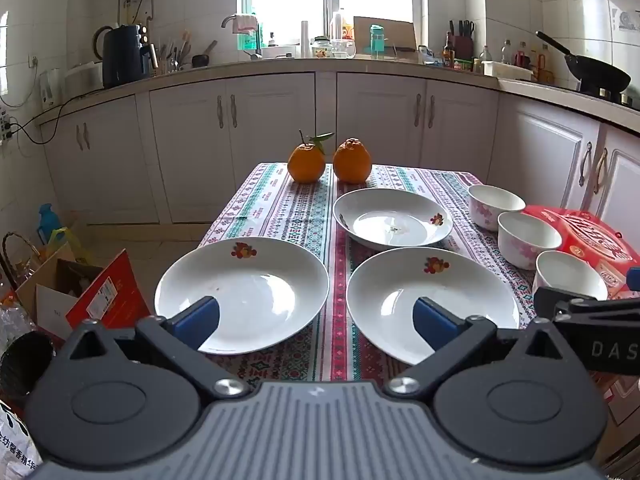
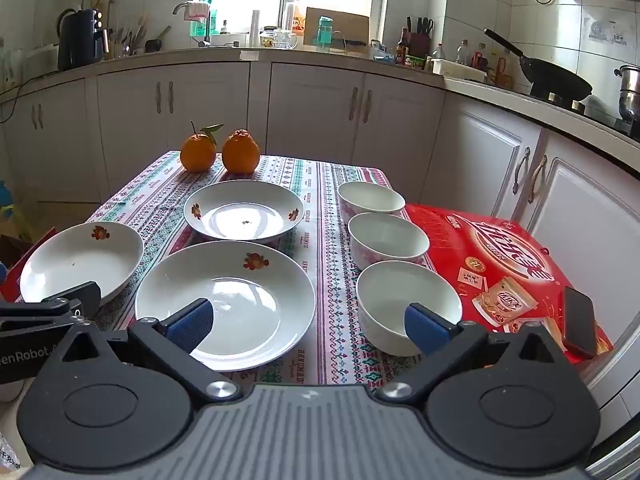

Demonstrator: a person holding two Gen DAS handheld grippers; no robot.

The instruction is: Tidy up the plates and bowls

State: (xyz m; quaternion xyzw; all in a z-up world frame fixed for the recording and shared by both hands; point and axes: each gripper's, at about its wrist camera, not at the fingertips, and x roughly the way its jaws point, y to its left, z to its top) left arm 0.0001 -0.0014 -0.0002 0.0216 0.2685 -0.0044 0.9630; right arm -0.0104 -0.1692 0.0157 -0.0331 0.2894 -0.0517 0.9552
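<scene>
three plates and three bowls laid out, both grippers hovering empty

the left gripper [image 1: 316,320] hangs above the near edge of the worktop [image 1: 280,208] with its blue fingers [image 1: 198,320] spread wide and nothing between them. seen from the left wrist, the left plate [image 1: 242,294] lies at 11 o'clock of the gripper, the near plate [image 1: 432,304] at 1 o'clock, just beside it, and the far plate [image 1: 394,218] sits beyond the near plate at 12 o'clock. all three lie flat and apart on the patterned cloth.

the right gripper [image 2: 308,320] also has its fingers [image 2: 426,326] wide apart and grips nothing. from the right wrist, the near bowl [image 2: 408,304] stands upright at 1 o'clock, with the middle bowl [image 2: 388,240] and the far bowl [image 2: 370,198] lined up behind it in a row along the right side of the cloth, close together; i cannot tell whether they touch.

two oranges [image 2: 218,152] sit side by side at the far end, at 12 o'clock. a red box [image 2: 496,256] lies at 3 o'clock of the bowls, with a phone [image 2: 580,320] resting on its near corner
</scene>
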